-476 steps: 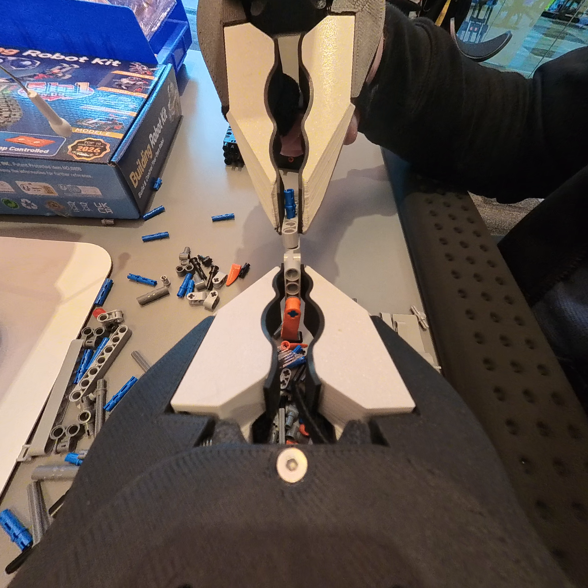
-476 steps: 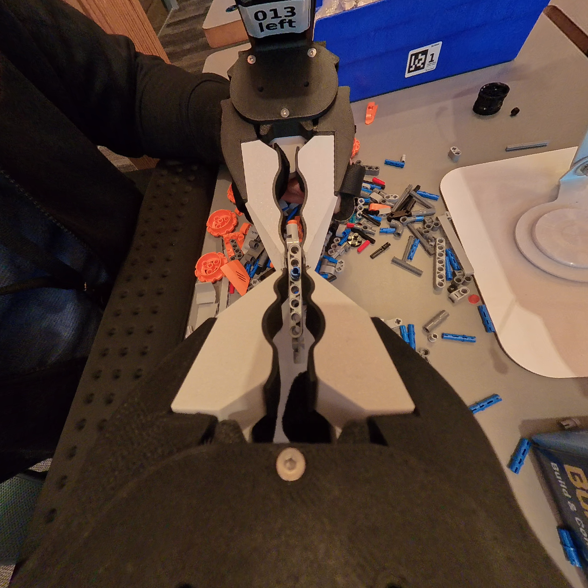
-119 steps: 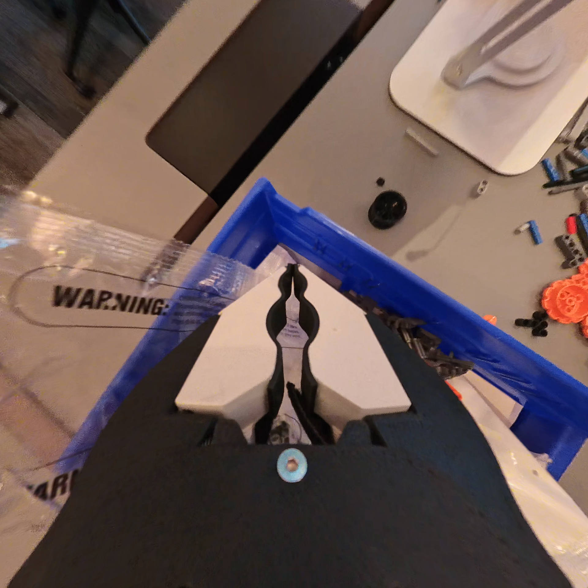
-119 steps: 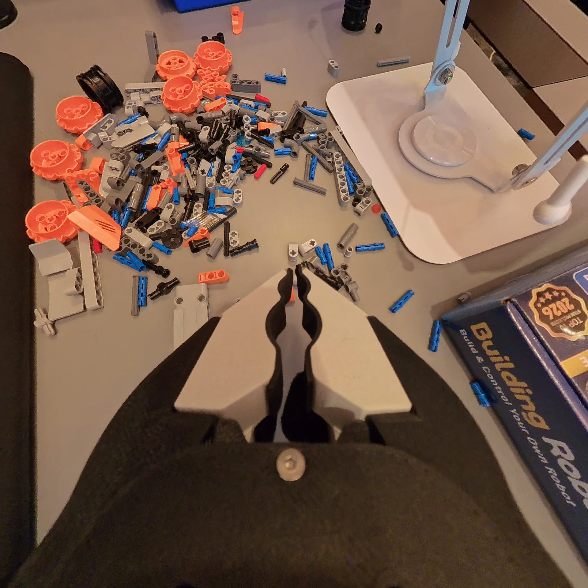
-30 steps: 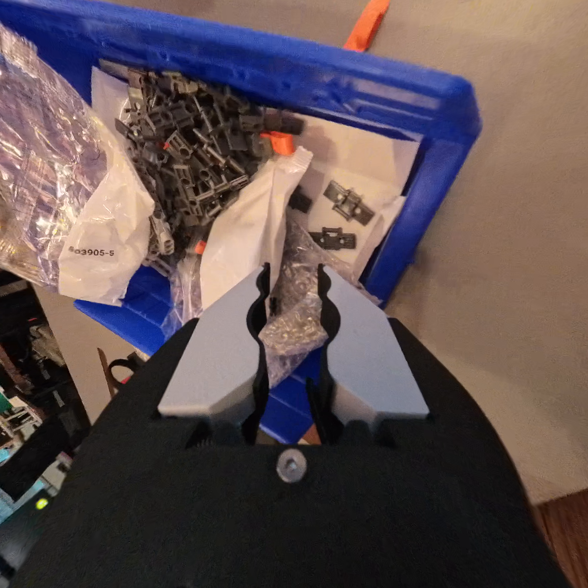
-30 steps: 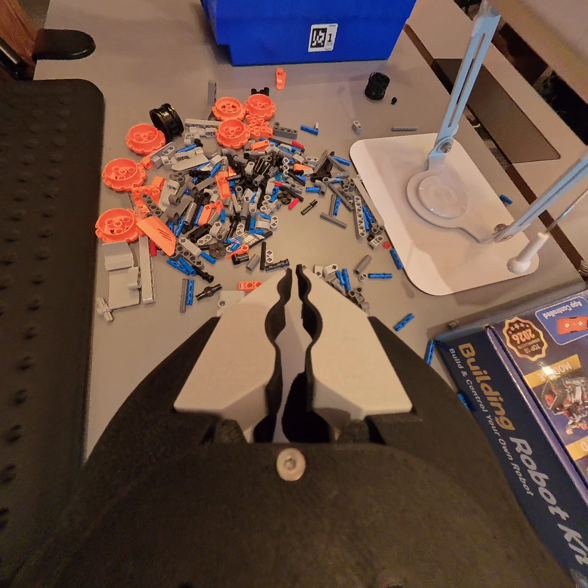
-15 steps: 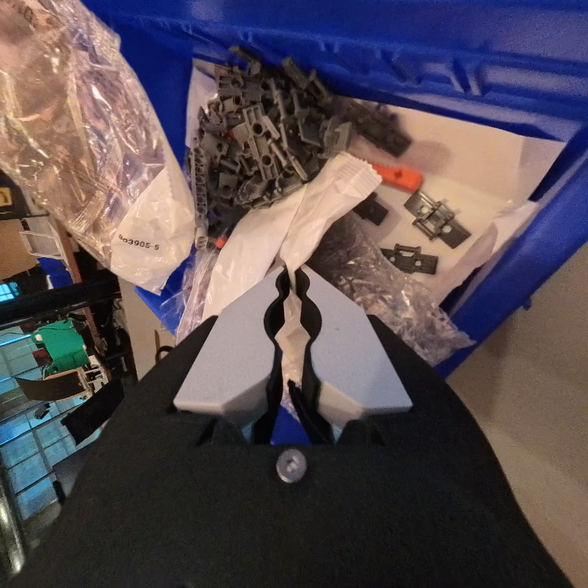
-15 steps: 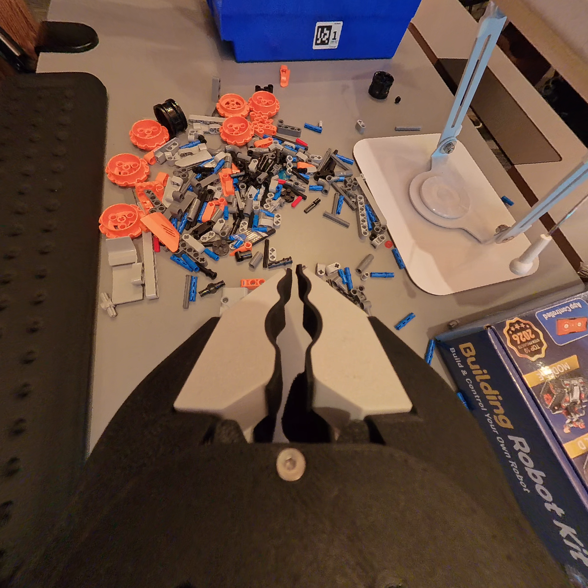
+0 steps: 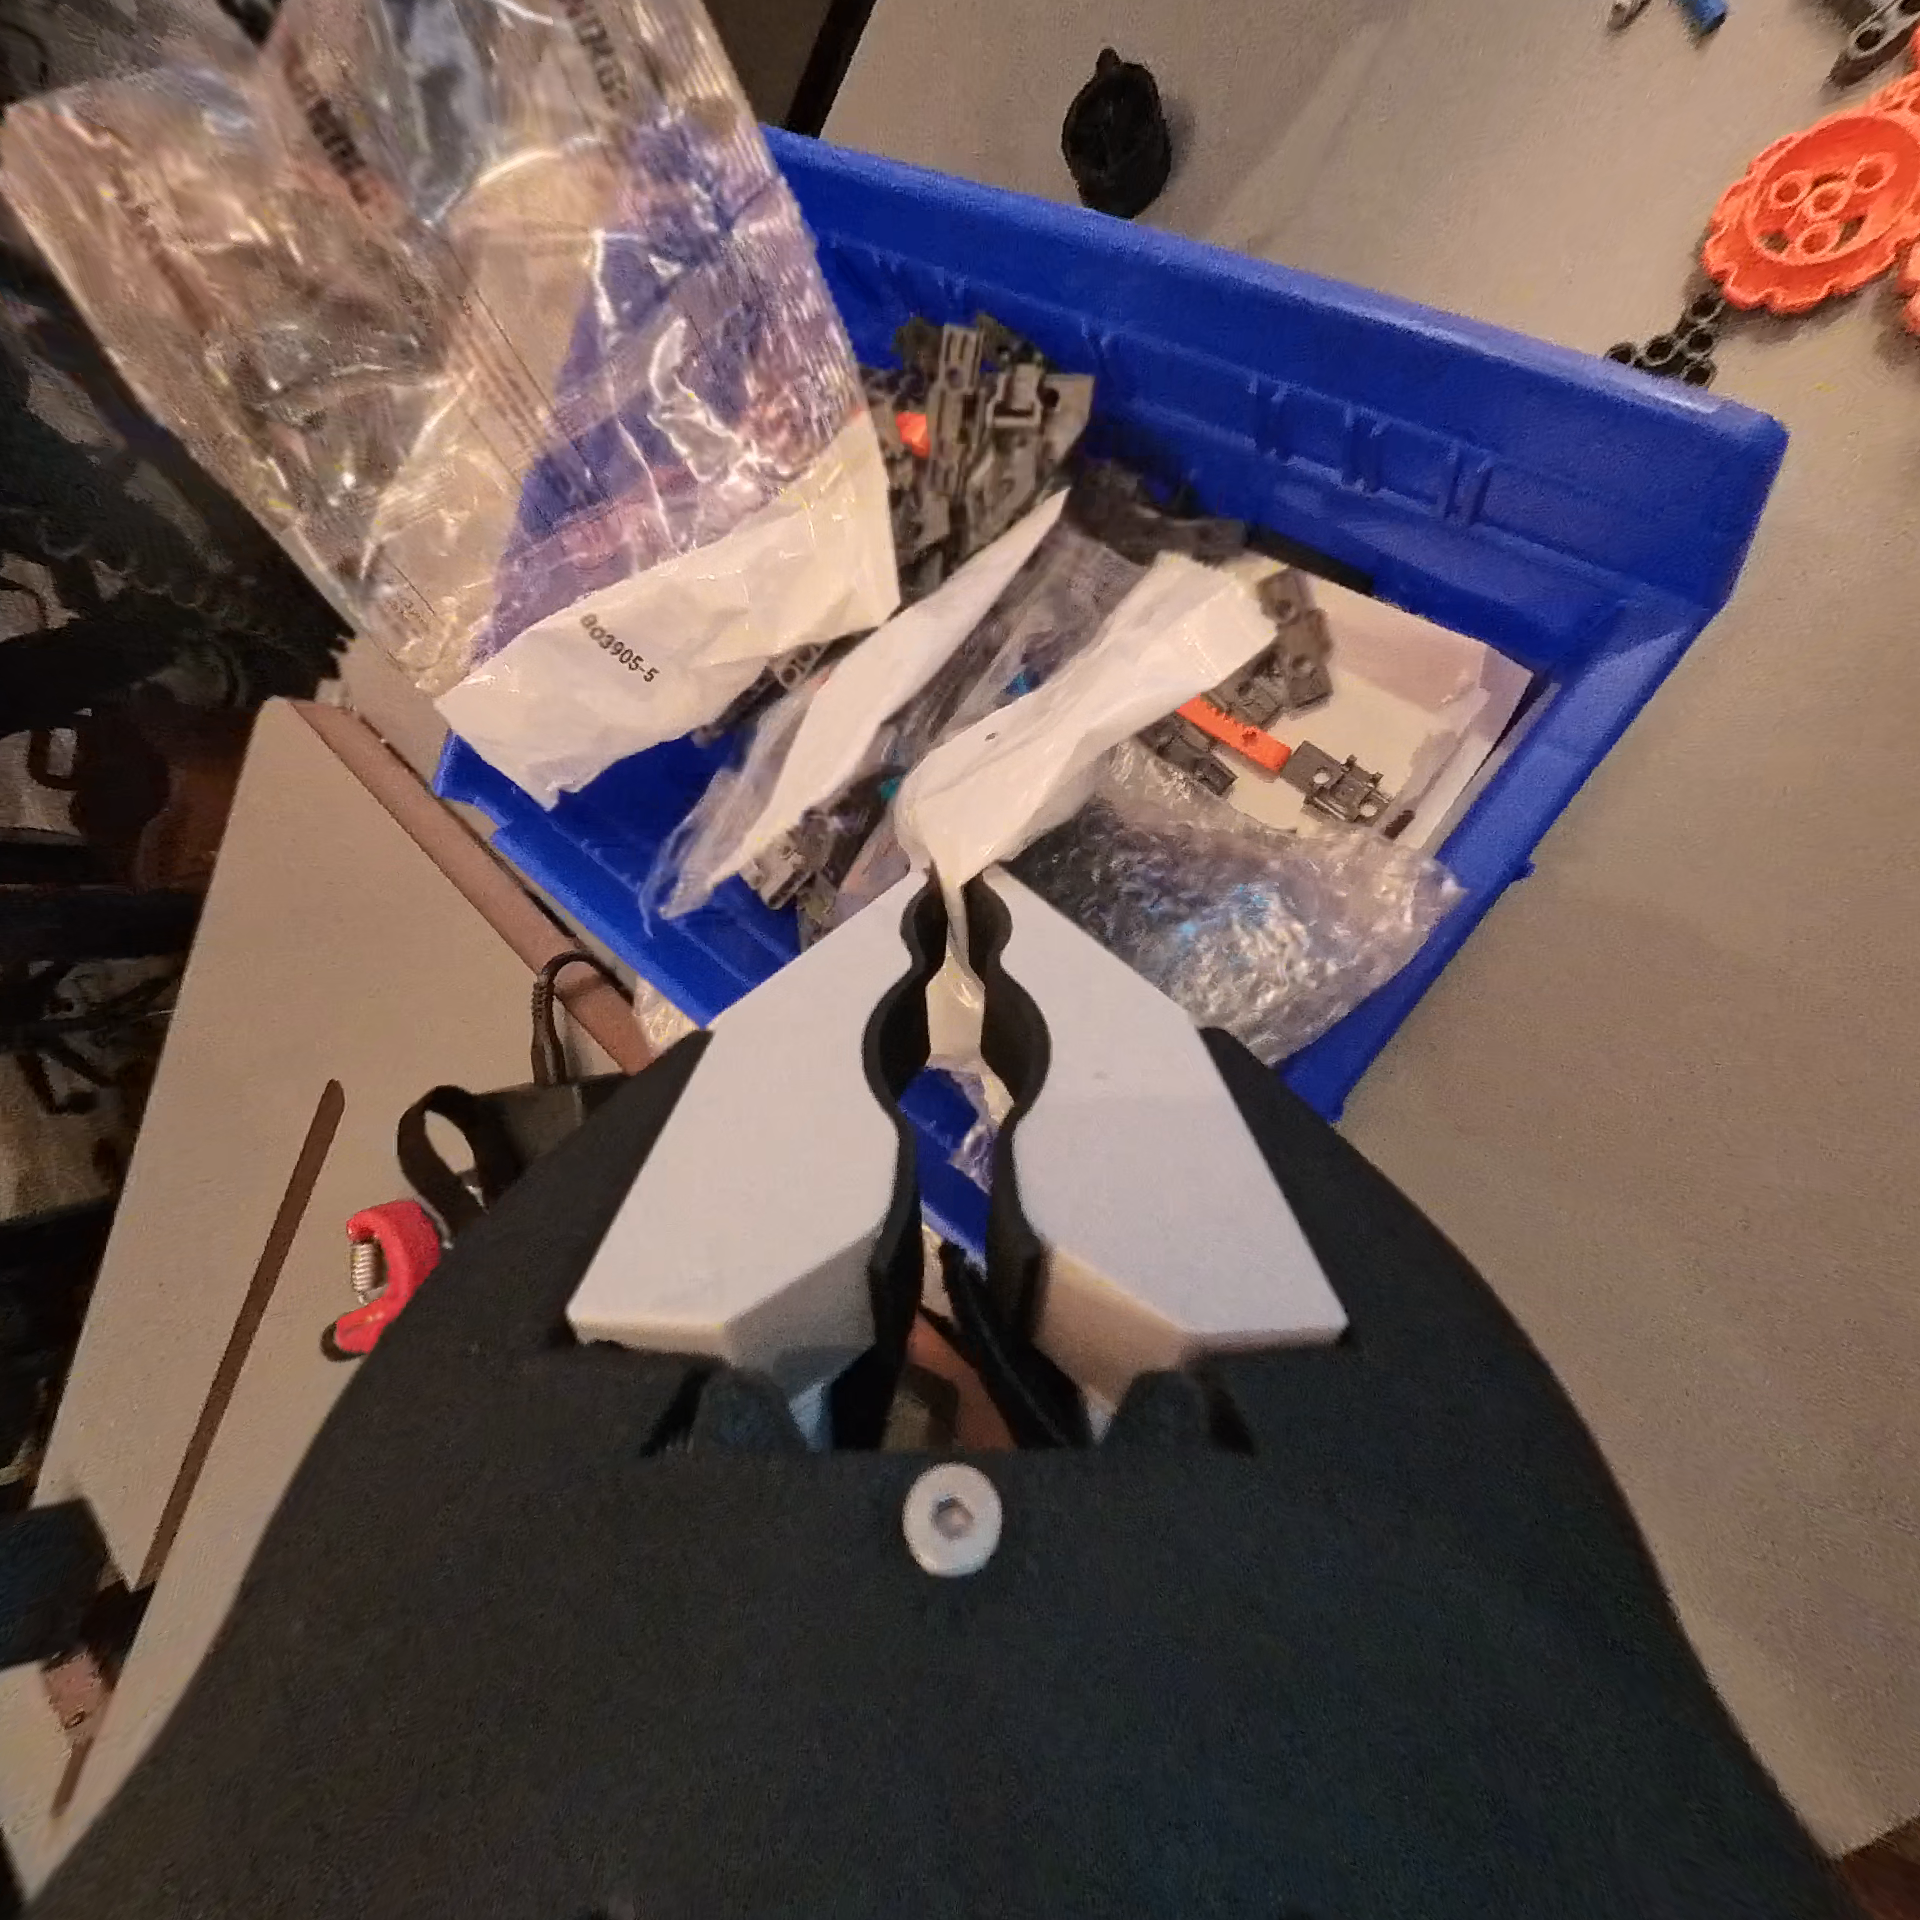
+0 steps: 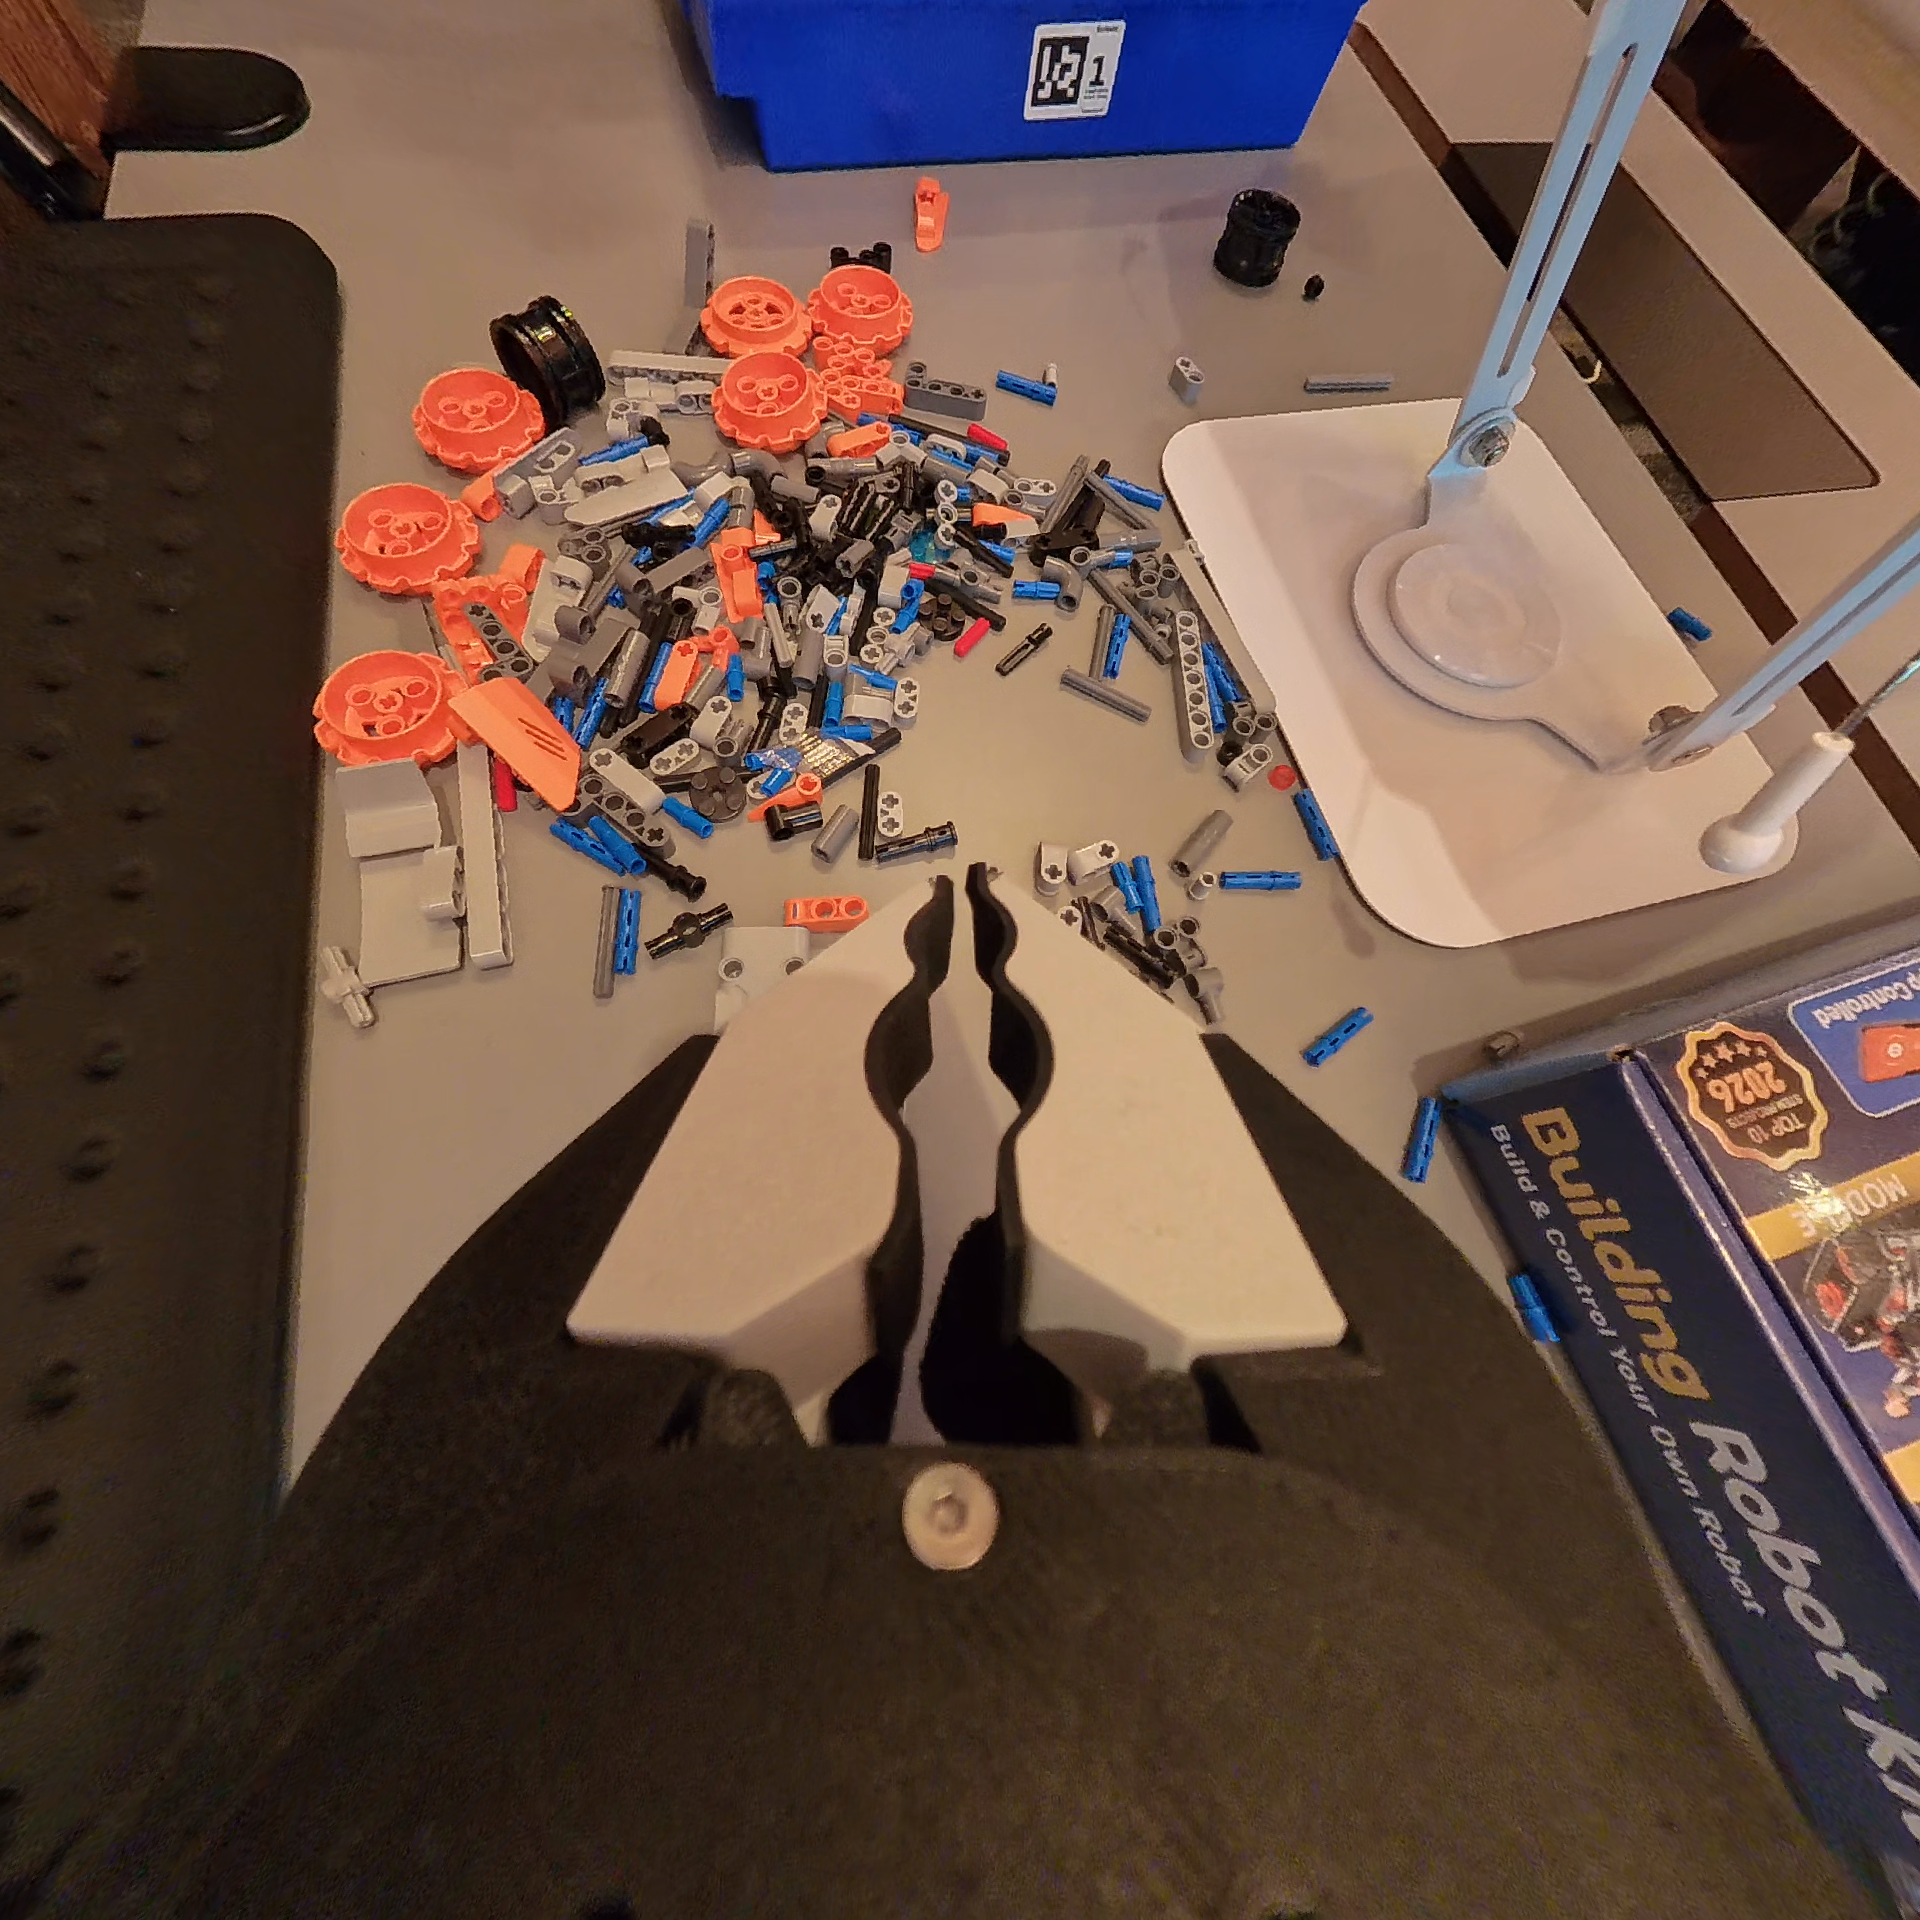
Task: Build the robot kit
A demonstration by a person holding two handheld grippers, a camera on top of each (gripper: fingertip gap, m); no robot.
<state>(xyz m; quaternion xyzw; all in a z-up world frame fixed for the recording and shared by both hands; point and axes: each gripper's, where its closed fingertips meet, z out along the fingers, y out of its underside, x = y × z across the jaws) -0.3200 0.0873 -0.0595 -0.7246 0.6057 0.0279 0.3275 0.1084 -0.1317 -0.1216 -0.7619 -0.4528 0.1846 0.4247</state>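
My left gripper [image 9: 954,883] is shut on the white end of a clear plastic bag [image 9: 1081,717] of small parts and holds it above the blue bin [image 9: 1403,416]. The bin holds dark grey track links [image 9: 987,416], a bubble-wrap pouch [image 9: 1226,914] and other plastic bags [image 9: 468,343]. My right gripper [image 10: 957,883] is shut and empty, hovering above the grey table near a pile of loose building pieces [image 10: 790,603] with orange wheels [image 10: 395,707]. The blue bin also shows at the far edge in the right wrist view [image 10: 935,62].
A white lamp base [image 10: 1455,665] with a metal arm stands at the right. A blue kit box [image 10: 1766,1247] lies at the near right. A black perforated pad [image 10: 145,727] runs along the left. A black wheel hub [image 10: 1255,237] sits near the bin.
My left gripper, shut on the white bag end, has lifted and pulled back from the bin, and the view has swung. My right gripper has stayed shut, almost still.
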